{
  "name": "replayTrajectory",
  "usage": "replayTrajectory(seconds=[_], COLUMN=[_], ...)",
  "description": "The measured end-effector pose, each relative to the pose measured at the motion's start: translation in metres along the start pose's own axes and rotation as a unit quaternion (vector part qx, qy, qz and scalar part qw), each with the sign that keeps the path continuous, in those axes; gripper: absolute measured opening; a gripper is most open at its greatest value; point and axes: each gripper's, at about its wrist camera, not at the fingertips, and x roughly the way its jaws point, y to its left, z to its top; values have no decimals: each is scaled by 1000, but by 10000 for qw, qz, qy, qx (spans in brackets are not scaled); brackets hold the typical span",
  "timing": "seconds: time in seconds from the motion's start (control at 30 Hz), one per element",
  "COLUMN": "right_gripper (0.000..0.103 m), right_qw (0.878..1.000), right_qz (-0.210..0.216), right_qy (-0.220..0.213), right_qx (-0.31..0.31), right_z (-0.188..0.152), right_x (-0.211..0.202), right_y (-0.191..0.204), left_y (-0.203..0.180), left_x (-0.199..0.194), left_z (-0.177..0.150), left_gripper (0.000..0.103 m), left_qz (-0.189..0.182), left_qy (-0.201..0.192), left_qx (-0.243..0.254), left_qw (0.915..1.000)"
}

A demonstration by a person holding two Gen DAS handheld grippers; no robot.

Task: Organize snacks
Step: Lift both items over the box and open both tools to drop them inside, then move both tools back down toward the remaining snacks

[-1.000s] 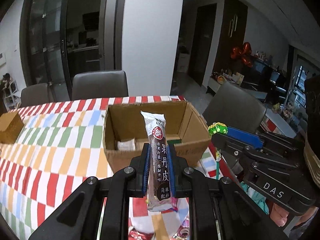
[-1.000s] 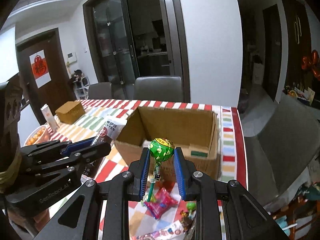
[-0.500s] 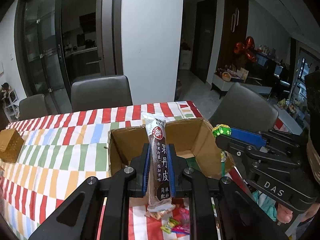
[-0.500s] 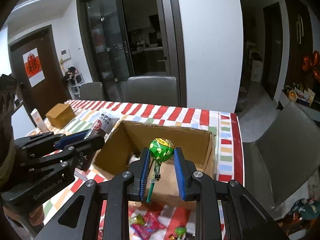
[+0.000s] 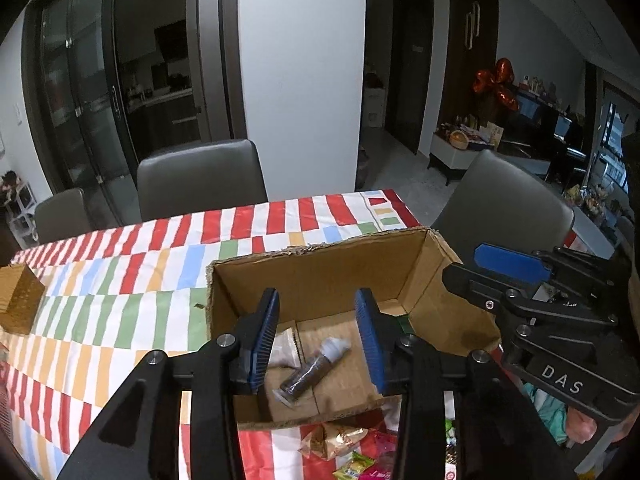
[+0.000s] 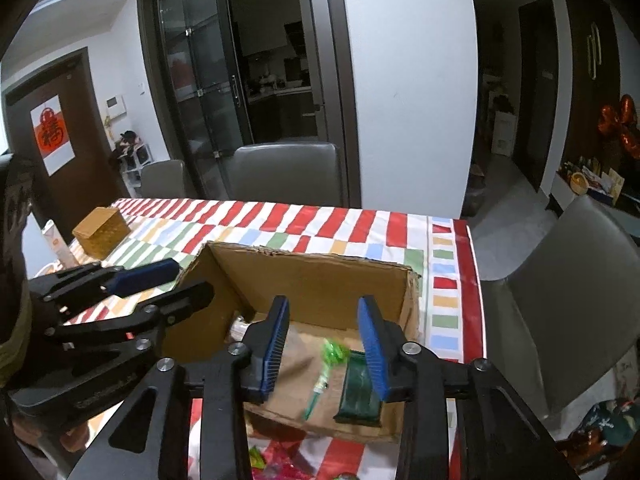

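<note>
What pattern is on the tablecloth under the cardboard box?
The tablecloth has rows of red, green, blue and orange blocks on white; the right wrist view shows it best.

Reading "DAS" in white on the right gripper (image 5: pixel 516 276); showing a red character on the door poster (image 6: pixel 52 134).

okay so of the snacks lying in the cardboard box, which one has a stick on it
The green lollipop, lying in the cardboard box below the right gripper. Its thin green stick sets it apart from the flat dark green packet beside it and the brown bar.
</note>
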Motion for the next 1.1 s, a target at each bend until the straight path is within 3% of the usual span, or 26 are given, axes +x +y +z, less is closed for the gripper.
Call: replayTrajectory(seconds=[0.3, 0.6, 1.1], right_gripper=[38, 38, 38], right_qw=[9997, 9996, 9990], right_qz=[-14, -13, -27], right_qy=[-139, -107, 381], right_qx=[-210, -248, -229], right_z=[-26, -57, -117], right_x=[-36, -68, -72], right_y=[11, 13, 5], left_y=[-14, -34, -58], left_x=[-41, -66, -52], left_z=[-23, -51, -105], left_gripper=[40, 40, 40], left_qz=[-77, -243, -550], left_qy=[-158, -76, 498], left_qx=[154, 300, 443], left_qw=[9997, 9992, 9963])
